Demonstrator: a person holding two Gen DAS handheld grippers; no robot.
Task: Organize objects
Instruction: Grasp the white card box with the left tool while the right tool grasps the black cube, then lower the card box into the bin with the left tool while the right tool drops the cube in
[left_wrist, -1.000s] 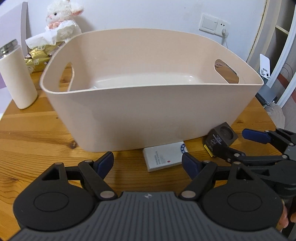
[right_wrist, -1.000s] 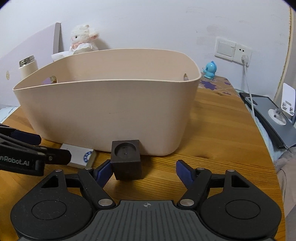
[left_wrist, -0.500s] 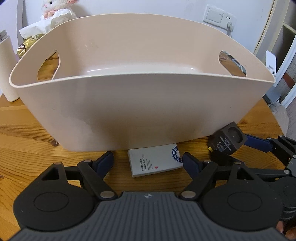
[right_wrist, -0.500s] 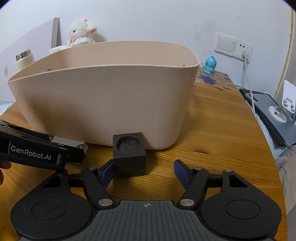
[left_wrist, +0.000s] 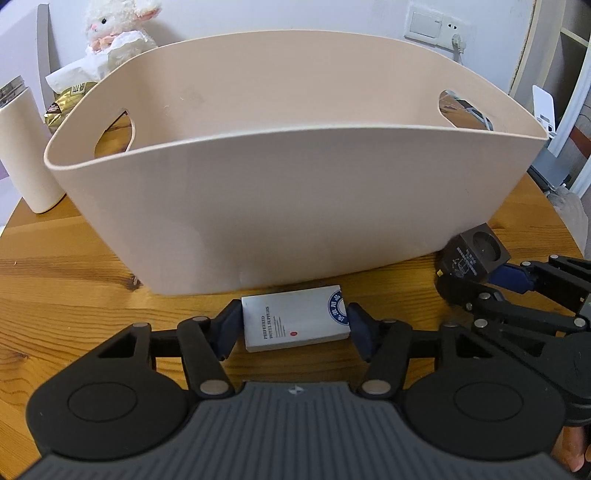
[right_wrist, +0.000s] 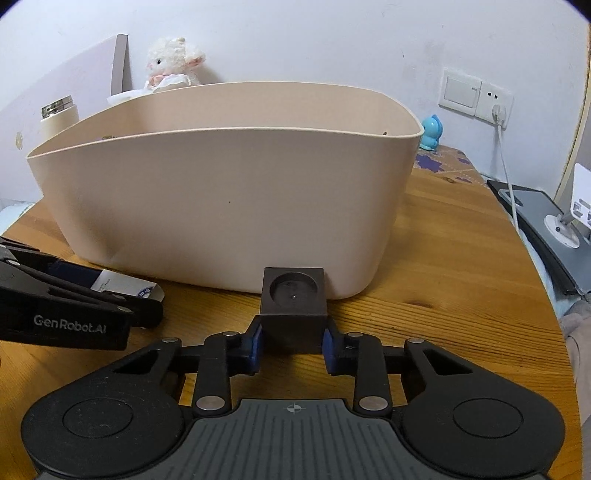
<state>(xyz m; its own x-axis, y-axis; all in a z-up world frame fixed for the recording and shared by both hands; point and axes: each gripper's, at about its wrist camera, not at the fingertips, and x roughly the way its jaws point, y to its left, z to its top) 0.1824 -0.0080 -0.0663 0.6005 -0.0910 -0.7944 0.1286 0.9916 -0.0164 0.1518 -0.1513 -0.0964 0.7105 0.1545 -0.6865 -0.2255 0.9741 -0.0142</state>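
1. Left claw (left_wrist: 293, 325): clenched on the white box (left_wrist: 295, 322), one blue pad on each short end. Box lies flat on the bench (left_wrist: 66, 288), lower centre of the left view, just in front of the tub (left_wrist: 288, 206).
2. Right claw (right_wrist: 293, 343): grasping the dark cube (right_wrist: 293, 306) by its left & right sides, pads touching both. Cube sits lower centre of the right view, right by the tub's front wall, round recess facing the camera.
3. In the left view the cube (left_wrist: 471, 256) shows at right-centre w/ the right claw (left_wrist: 491, 284) around it (cube looks tipped there, label side toward the camera).
4. In the right view the left claw (right_wrist: 122, 295) comes in from the left edge, its black body marked "GenRobot.AI"; the box (right_wrist: 125, 287) is only partly seen behind it.
5. Tub: beige, w/ handle cut-outs at both ends, fills the middle of both views. Its floor is hidden by the front wall, so contents can't be told.
6. Upper left of the left view: white bottle (left_wrist: 22, 147) at the left edge, gold packet (left_wrist: 68, 99), plush lamb (left_wrist: 118, 29) behind the tub.
7. Right view, right-centre: blue figurine (right_wrist: 431, 132) by the wall, beside the tub's right end; a plug and cord hang from the wall socket (right_wrist: 493, 99).
8. A bit of a hand (left_wrist: 574, 452) shows at the lower right of the left view.
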